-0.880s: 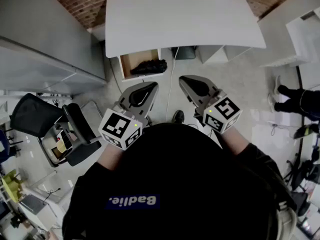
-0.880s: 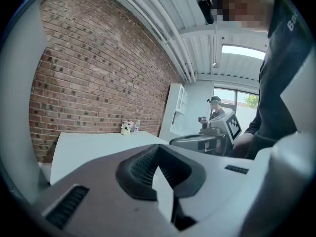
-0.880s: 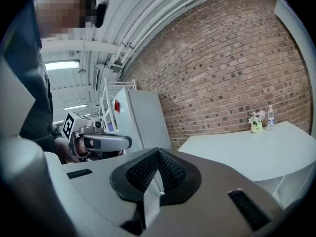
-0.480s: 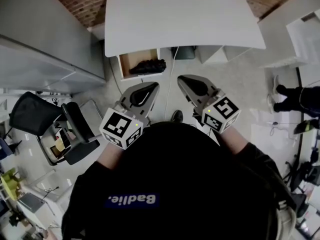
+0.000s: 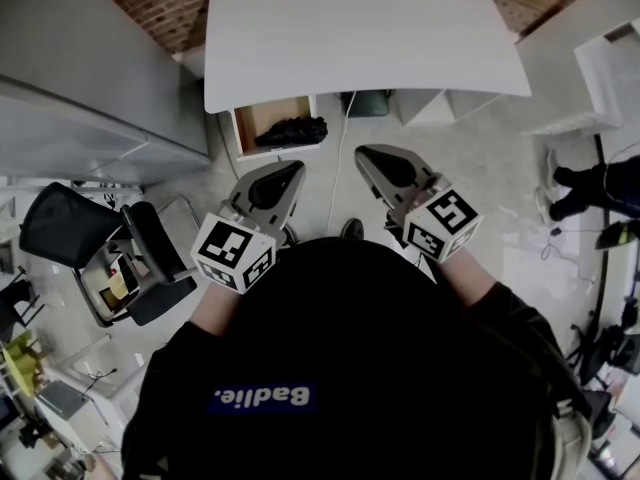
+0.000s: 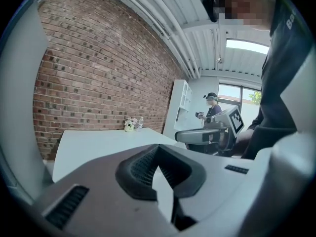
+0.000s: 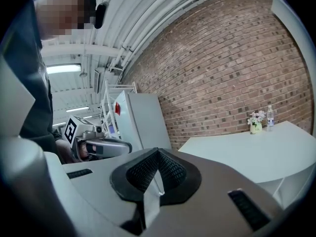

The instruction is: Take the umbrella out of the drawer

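A black folded umbrella (image 5: 291, 130) lies in an open wooden drawer (image 5: 258, 116) under the white table (image 5: 350, 28), seen in the head view. My left gripper (image 5: 283, 173) hangs in the air below the drawer, shut and holding nothing. My right gripper (image 5: 376, 161) floats beside it to the right, jaws together and bare. In the left gripper view my left gripper (image 6: 160, 168) points toward the table top (image 6: 98, 142). In the right gripper view my right gripper (image 7: 157, 177) faces the same table (image 7: 247, 149). The umbrella shows in neither gripper view.
A black office chair (image 5: 75, 230) stands at the left and a grey cabinet (image 5: 70, 78) fills the upper left. Small flowers (image 7: 255, 120) and a bottle (image 7: 269, 115) sit at the table's far edge by the brick wall. Another person (image 6: 212, 110) stands at the right.
My left gripper has drifted a little left and toward the drawer. The right gripper has barely moved.
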Demonstrator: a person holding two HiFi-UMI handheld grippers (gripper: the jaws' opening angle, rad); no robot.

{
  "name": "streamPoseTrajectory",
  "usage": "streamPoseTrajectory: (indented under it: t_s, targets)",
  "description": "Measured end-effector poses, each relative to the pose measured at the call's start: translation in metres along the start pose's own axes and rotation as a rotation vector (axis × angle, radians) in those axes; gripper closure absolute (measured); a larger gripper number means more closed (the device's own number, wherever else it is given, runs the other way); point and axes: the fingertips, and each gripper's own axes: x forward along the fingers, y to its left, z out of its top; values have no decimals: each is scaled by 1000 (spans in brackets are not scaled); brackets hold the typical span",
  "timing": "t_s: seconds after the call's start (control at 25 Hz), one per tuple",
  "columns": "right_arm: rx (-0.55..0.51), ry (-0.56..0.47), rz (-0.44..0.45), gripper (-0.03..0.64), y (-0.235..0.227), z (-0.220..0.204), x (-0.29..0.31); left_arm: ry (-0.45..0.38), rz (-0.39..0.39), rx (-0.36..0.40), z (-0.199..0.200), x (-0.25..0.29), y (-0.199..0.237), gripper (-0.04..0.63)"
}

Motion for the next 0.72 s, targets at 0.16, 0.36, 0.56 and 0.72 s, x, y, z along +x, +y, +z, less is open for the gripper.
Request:
streamPoseTrajectory:
  t_s: [0.16,0.36,0.56,0.72]
  targets:
    - [10,-17,1,589,-14,1,-12,14,63,6,-5,4,8,594]
    - [18,-17,12,589,-31,-4,-18,34,144,26,-12,7,25,594]
    - [27,-6,-17,589,-42,-6,-10,55,161,27,-23,12,53,594]
    - [39,13,-60,589,-50,-10,14,119,134,30,-54,29,86,594]
